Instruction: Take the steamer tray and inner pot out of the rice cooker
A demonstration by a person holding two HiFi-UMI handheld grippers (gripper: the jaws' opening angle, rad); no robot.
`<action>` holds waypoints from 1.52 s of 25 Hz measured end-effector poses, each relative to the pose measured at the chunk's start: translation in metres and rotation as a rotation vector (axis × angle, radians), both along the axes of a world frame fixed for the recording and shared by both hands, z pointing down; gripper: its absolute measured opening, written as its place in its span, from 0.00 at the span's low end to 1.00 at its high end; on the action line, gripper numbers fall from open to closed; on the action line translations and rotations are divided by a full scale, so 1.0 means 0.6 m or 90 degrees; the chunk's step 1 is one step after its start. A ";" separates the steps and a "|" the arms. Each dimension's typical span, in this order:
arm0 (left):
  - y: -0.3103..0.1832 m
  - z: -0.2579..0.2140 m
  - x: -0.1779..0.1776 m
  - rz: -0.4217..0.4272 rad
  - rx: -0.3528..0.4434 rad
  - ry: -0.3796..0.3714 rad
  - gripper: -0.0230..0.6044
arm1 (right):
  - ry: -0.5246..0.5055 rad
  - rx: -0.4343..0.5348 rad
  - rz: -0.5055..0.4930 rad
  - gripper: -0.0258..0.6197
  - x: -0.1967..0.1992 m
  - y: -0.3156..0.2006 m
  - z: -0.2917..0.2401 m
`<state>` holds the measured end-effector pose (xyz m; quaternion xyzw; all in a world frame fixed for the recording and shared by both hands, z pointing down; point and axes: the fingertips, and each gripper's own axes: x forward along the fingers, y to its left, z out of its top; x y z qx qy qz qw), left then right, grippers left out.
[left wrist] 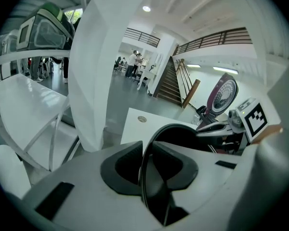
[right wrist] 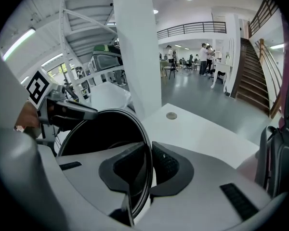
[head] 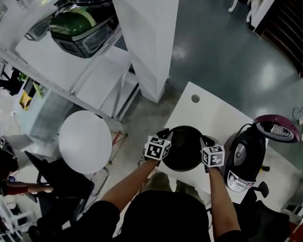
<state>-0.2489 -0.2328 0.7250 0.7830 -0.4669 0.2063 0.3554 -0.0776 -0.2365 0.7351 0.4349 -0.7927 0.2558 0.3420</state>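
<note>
The black inner pot (head: pixel 183 147) is held between my two grippers over the near part of the white table (head: pixel 202 112). I cannot tell whether it touches the tabletop. My left gripper (head: pixel 165 135) is shut on the pot's left rim (left wrist: pixel 147 143), one pad inside the wall and one outside. My right gripper (head: pixel 206 142) is shut on the opposite rim (right wrist: pixel 145 143) in the same way. The dark red rice cooker (head: pixel 244 158) stands just right of the pot with its lid (head: pixel 276 128) raised. No steamer tray shows in any view.
A round cable hole (head: pixel 195 98) sits in the table's far part. A white round stool top (head: pixel 85 141) is on the floor to the left. A white pillar (head: pixel 149 34) and shelving (head: pixel 65 59) stand behind. An office chair (head: pixel 262 221) is near the cooker.
</note>
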 end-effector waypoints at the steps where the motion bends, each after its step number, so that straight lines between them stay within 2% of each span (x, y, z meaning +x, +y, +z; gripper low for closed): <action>1: -0.003 0.006 0.000 -0.001 -0.004 -0.001 0.13 | 0.000 -0.005 0.002 0.10 0.000 -0.001 0.009; 5: -0.010 0.026 0.000 0.003 -0.013 -0.009 0.13 | -0.002 -0.010 0.006 0.10 0.001 -0.003 0.032; 7: -0.016 0.028 -0.006 -0.003 -0.010 0.002 0.13 | -0.009 0.002 -0.002 0.10 -0.004 -0.010 0.034; 11: -0.019 0.028 -0.013 -0.010 0.011 0.004 0.12 | -0.019 0.019 -0.026 0.10 -0.013 -0.017 0.036; 15: -0.020 0.021 -0.016 -0.012 0.032 -0.011 0.16 | -0.051 0.011 -0.009 0.10 -0.012 -0.015 0.020; 18: -0.020 0.006 -0.027 -0.020 0.044 0.002 0.23 | -0.055 0.026 -0.011 0.13 -0.013 -0.013 -0.006; 21: -0.023 -0.027 -0.041 -0.032 0.072 0.033 0.24 | -0.077 0.052 -0.003 0.13 -0.008 -0.003 -0.059; 25: -0.019 -0.096 -0.063 -0.039 0.134 0.061 0.23 | -0.133 0.105 0.063 0.12 0.016 0.025 -0.148; 27: 0.004 -0.138 -0.061 -0.039 0.162 0.079 0.17 | -0.147 0.154 0.112 0.07 0.042 0.044 -0.197; 28: 0.020 -0.159 -0.056 -0.039 0.173 0.092 0.09 | -0.155 0.178 0.135 0.07 0.057 0.055 -0.223; 29: 0.038 -0.179 -0.048 -0.039 0.181 0.105 0.08 | -0.163 0.198 0.154 0.06 0.071 0.068 -0.247; 33: 0.123 -0.242 0.002 -0.027 0.206 0.130 0.06 | -0.182 0.218 0.173 0.05 0.125 0.137 -0.314; 38: 0.237 -0.284 0.085 -0.017 0.223 0.158 0.05 | -0.193 0.245 0.190 0.05 0.214 0.259 -0.372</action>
